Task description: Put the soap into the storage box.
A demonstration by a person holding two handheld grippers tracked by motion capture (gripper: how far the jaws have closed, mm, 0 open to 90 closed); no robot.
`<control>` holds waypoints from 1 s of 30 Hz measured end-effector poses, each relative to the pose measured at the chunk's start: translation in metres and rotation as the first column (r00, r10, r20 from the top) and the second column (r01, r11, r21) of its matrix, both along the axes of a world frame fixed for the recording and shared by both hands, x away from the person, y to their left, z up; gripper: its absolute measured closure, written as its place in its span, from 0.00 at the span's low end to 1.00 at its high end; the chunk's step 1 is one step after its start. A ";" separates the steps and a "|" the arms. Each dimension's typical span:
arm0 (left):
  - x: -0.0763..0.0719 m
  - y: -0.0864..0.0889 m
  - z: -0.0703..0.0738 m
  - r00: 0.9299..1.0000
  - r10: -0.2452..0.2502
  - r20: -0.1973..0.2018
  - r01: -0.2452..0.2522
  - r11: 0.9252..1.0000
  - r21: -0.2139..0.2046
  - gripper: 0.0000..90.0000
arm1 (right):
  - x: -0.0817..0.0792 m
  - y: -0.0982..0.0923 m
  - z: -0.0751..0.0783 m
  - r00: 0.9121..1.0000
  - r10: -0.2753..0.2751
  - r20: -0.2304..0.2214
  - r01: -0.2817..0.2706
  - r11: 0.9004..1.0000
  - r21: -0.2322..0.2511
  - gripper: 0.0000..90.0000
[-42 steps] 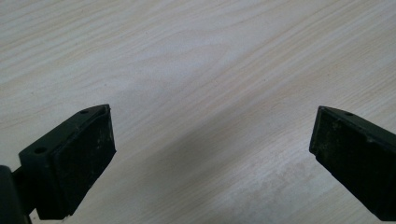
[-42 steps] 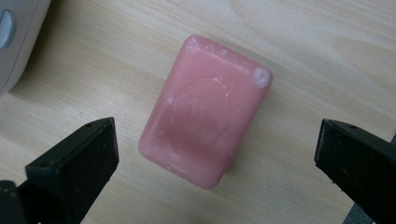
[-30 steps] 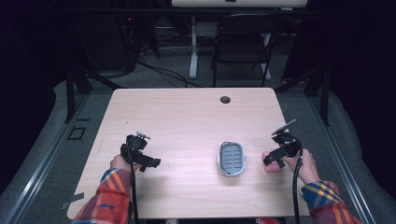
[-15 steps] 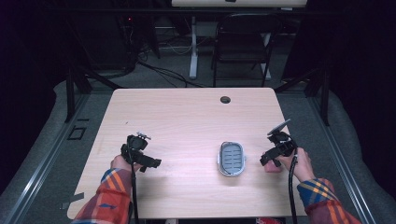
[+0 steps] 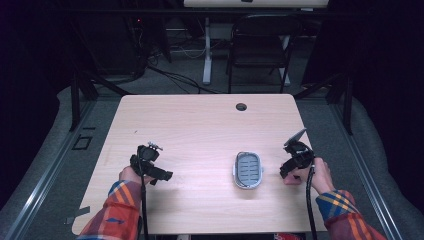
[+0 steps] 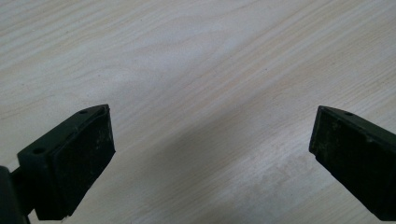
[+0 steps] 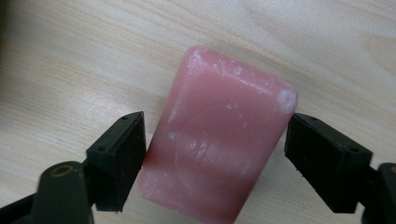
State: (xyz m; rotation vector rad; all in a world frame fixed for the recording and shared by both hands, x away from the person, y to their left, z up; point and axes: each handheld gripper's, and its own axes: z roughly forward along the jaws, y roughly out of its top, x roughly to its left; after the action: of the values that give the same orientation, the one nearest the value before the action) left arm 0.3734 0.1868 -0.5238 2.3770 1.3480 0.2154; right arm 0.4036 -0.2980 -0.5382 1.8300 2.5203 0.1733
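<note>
We saw the right gripper (image 7: 212, 140) set low over the pale wooden counter (image 5: 200, 125) near its right edge, with a pink bar of soap (image 7: 217, 135) lying flat between its two black jaws. Its jaws had just been closing: in the right gripper view the left pad sat against the long side of the soap, or a hair off it, and the right pad met the far side near the upper corner. We could not tell whether they were yet pressing on it. The soap lay on the wood, its surface scuffed with whitish marks. In the high view the right gripper (image 5: 295, 162) stood just to the right of an oval grey soap dish (image 5: 248, 170), apart from it. The left gripper (image 5: 150, 165) was held near the counter's left side, well apart from the dish. Its jaws were spread wide in the left gripper view, with bare wood between them
</note>
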 end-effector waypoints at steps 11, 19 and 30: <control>0.000 0.000 0.000 1.000 0.000 0.000 0.000 1.000 -0.001 0.00 | 0.000 -0.001 0.002 1.000 0.004 -0.002 -0.004 1.000 -0.023 0.40; -0.001 0.000 0.000 1.000 -0.001 -0.002 0.001 1.000 -0.004 0.00 | 0.000 -0.001 0.003 0.999 0.038 -0.012 -0.038 0.999 -0.037 0.41; 0.000 -0.001 0.000 1.000 -0.005 0.001 0.005 1.000 -0.001 0.00 | -0.001 -0.007 0.008 0.998 0.055 -0.004 -0.055 0.998 -0.028 0.41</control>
State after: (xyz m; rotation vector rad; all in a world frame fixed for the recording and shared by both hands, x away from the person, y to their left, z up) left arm 0.3732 0.1863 -0.5237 2.3793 1.3411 0.2144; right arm 0.4028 -0.3052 -0.5298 1.7537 2.5635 0.1357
